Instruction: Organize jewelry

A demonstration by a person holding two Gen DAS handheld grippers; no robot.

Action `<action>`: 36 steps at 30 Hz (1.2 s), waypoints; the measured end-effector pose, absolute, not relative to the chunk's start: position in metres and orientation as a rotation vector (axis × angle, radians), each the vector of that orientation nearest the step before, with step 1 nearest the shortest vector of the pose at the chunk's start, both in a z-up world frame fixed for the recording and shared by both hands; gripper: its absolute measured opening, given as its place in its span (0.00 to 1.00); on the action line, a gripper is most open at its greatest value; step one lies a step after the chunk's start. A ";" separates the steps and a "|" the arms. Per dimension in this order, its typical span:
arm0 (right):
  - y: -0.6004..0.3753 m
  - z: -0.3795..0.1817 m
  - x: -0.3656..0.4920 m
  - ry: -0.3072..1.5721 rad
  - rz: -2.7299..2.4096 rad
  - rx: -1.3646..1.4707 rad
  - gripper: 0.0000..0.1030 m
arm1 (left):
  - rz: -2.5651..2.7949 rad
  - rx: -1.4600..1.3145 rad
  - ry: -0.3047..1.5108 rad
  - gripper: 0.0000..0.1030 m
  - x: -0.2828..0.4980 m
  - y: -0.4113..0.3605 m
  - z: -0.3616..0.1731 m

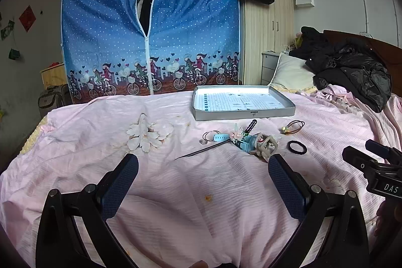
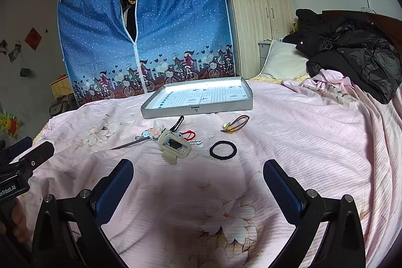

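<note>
Hovering low over a bed covered by a pink sheet [image 1: 201, 182], both grippers are seen with fingers spread wide and nothing held. Left gripper [image 1: 203, 189]: blue-padded fingers [image 1: 120, 182] well apart, only bare sheet between them. Right gripper [image 2: 198, 192]: same wide spread, bare sheet with a floral print between the fingers.

Jewelry is noted as a loose cluster on the sheet, beyond the fingertips of both grippers. From the left wrist view it lies ahead and toward the right finger: a long dark hairpin [image 1: 201, 151], a pair of silver rings [image 1: 208, 136], a light-blue watch [image 1: 247, 142] and a beige hair claw [image 1: 266, 147], tangled together. A black hair tie [image 1: 297, 148] is set apart just beyond the right finger tip; a brown elastic with beads [image 1: 292, 127] lies farther on.

From the right wrist view the black hair tie sits ahead between the fingers, with the beige claw to its left.

A shallow grey box [image 1: 243, 113] with a printed lining is seen behind the cluster, farther from the fingers. Black clothing [image 1: 351, 67] is piled far right.
</note>
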State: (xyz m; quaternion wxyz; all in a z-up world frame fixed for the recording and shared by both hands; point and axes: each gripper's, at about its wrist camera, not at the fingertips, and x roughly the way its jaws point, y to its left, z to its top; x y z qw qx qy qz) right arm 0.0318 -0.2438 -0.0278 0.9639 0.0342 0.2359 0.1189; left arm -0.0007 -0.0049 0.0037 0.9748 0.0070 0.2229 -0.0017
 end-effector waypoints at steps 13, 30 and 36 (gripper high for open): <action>-0.244 -0.027 0.032 0.478 0.242 0.069 1.00 | -0.008 0.019 0.447 0.98 -0.002 -0.006 0.002; -0.244 -0.028 0.032 0.478 0.242 0.071 1.00 | -0.006 0.018 0.449 0.98 -0.002 -0.007 0.001; -0.244 -0.028 0.032 0.479 0.243 0.072 1.00 | -0.008 0.019 0.450 0.98 -0.003 -0.007 0.001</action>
